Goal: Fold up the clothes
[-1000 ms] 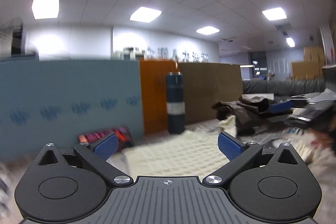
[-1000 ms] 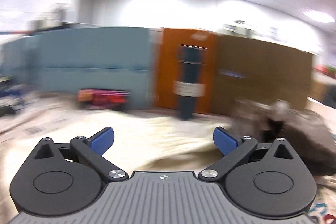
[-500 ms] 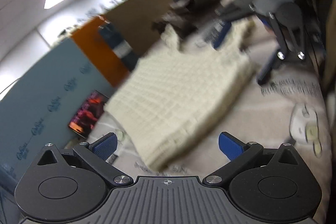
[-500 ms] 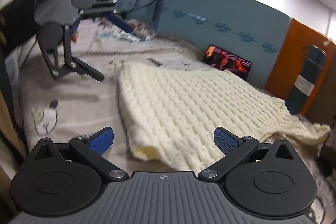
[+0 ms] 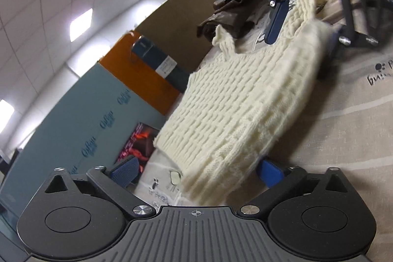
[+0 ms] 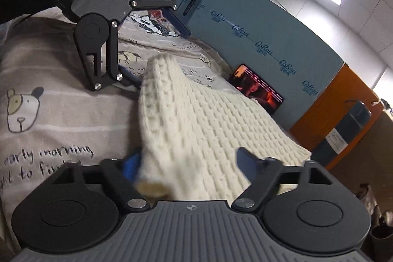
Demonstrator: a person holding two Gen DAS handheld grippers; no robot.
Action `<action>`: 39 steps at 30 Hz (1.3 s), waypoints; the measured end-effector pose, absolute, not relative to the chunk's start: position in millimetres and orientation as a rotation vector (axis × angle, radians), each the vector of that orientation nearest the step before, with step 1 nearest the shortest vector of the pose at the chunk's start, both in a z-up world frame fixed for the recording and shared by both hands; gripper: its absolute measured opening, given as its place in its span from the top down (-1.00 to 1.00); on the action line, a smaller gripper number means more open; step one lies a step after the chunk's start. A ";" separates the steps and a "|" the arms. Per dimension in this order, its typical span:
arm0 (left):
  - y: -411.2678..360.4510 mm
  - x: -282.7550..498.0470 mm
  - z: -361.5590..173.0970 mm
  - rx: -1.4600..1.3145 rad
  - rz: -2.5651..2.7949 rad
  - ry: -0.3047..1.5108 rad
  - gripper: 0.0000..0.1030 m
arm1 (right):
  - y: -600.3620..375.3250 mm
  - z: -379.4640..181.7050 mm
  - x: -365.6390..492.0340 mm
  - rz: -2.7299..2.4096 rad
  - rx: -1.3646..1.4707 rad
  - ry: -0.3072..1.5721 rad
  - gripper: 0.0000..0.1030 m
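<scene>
Cream knit sweater lies spread on a printed sheet, its far side near a blue panel and an orange panel.

Left gripper: jaws wide apart, straddling one edge of the sweater. The blue pad sits against the underside of the knit; the other pad stands clear of it. No grip is made.

Right gripper: jaws wide apart, with a raised, rolled edge of the sweater between them. The edge appears to rest against the left-hand pad, though blur makes contact uncertain.

Each gripper shows in the other's view: the right one at the far end of the sweater, the left one at the opposite corner.

A dark flask stands by the orange panel. Brown garments lie piled just beyond the sweater. A phone leans on the blue panel.
</scene>
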State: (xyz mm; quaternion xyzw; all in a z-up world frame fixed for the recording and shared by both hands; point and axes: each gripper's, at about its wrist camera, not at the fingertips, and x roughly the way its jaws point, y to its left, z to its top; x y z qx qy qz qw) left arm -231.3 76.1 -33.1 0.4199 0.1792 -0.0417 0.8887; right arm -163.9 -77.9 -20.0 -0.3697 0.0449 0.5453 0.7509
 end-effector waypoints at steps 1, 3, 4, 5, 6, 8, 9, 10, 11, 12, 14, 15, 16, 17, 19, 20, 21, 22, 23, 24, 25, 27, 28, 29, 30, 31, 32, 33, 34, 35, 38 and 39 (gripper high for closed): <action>73.1 -233.7 -32.4 0.869 -0.107 0.368 -0.91 | -79.5 -20.0 -162.1 1.185 -0.808 0.095 0.04; 67.1 -238.3 -31.2 0.861 -0.148 0.358 -0.90 | -83.0 -18.9 -158.3 1.184 -0.792 0.086 0.27; 64.1 -240.7 -30.5 0.858 -0.168 0.353 -0.90 | -84.7 -17.2 -156.0 1.188 -0.768 0.085 0.32; 61.1 -243.0 -29.9 0.854 -0.189 0.348 -0.91 | -86.4 -13.7 -153.1 1.197 -0.724 0.089 0.32; 58.1 -245.3 -29.3 0.850 -0.209 0.344 -0.91 | -87.6 -10.4 -150.0 1.201 -0.681 0.090 0.33; 50.0 -245.7 -31.5 0.858 -0.249 0.340 -0.91 | -87.8 -5.3 -143.0 1.195 -0.605 0.087 0.33; 50.2 -242.8 -33.8 0.868 -0.237 0.347 -0.91 | -87.2 -3.9 -139.9 1.189 -0.581 0.091 0.33; 50.6 -239.9 -36.1 0.878 -0.224 0.354 -0.91 | -86.6 -2.5 -136.7 1.183 -0.558 0.095 0.32; 56.8 -236.4 -35.8 0.864 -0.190 0.359 -0.91 | -86.5 -2.0 -135.2 1.183 -0.547 0.101 0.31; 63.3 -232.8 -35.5 0.849 -0.155 0.365 -0.89 | -87.0 -2.8 -135.9 1.192 -0.551 0.109 0.19; 76.1 -226.8 -35.4 0.821 -0.097 0.374 -0.72 | -88.5 -5.2 -138.7 1.210 -0.563 0.125 -0.17; 82.0 -225.1 -34.9 0.799 -0.094 0.382 -0.46 | -88.8 -8.1 -141.7 1.222 -0.574 0.133 -0.40; 85.8 -223.9 -34.0 0.772 -0.104 0.389 -0.32 | -87.8 -10.8 -143.5 1.233 -0.584 0.140 -0.49; 88.2 -223.0 -33.2 0.748 -0.118 0.396 -0.08 | -86.8 -13.6 -145.2 1.244 -0.594 0.147 -0.49; 90.2 -220.4 -33.0 0.719 -0.139 0.418 0.14 | -81.3 -18.6 -149.0 1.268 -0.621 0.157 -0.49; 91.3 -219.0 -33.0 0.704 -0.149 0.429 0.26 | -77.6 -20.8 -151.1 1.279 -0.638 0.158 -0.49; 91.4 -217.2 -32.7 0.690 -0.163 0.456 0.44 | -74.2 -22.2 -153.6 1.291 -0.659 0.158 -0.40; 91.7 -216.4 -32.0 0.671 -0.179 0.487 0.49 | -71.9 -23.3 -156.6 1.306 -0.680 0.160 -0.03; 90.2 -218.7 -32.9 0.672 -0.187 0.499 0.59 | -69.9 -24.2 -159.3 1.323 -0.700 0.165 0.27; 88.7 -221.2 -33.9 0.675 -0.195 0.509 0.63 | -69.2 -24.6 -161.3 1.339 -0.716 0.171 0.56; 87.7 -223.9 -33.8 0.677 -0.196 0.506 0.66 | -69.4 -24.7 -163.0 1.349 -0.733 0.173 0.62; 85.9 -229.1 -30.6 0.657 -0.205 0.504 0.72 | -72.5 -22.7 -163.7 1.361 -0.738 0.182 0.74; 82.6 -234.0 -29.0 0.661 -0.207 0.504 0.72 | -75.9 -20.3 -163.4 1.371 -0.726 0.187 0.75; 77.9 -239.5 -27.5 0.682 -0.216 0.506 0.73 | -81.1 -16.6 -163.0 1.390 -0.703 0.191 0.76; 74.6 -242.4 -25.3 0.695 -0.230 0.508 0.74 | -86.5 -12.8 -163.0 1.409 -0.680 0.193 0.76; 75.4 -242.2 -22.7 0.684 -0.232 0.504 0.74 | -92.6 -8.9 -163.6 1.428 -0.659 0.189 0.76; 76.5 -241.9 -20.0 0.673 -0.233 0.500 0.73 | -97.2 -5.2 -163.3 1.440 -0.639 0.185 0.76; 77.5 -241.6 -17.4 0.662 -0.235 0.495 0.73 | -98.9 -2.6 -160.7 1.436 -0.625 0.178 0.76; 78.6 -236.8 -14.1 0.645 -0.220 0.475 0.73 | -98.3 -1.2 -156.5 1.416 -0.618 0.167 0.76; 79.6 -231.8 -10.9 0.627 -0.205 0.453 0.72 | -96.5 -0.1 -152.0 1.382 -0.612 0.148 0.76; 84.2 -214.9 -2.8 0.556 -0.136 0.380 0.62 | -90.5 6.1 -135.7 1.282 -0.563 0.086 0.76; 86.3 -208.7 0.0 0.529 -0.109 0.357 0.61 | -88.7 7.4 -130.1 1.255 -0.552 0.071 0.76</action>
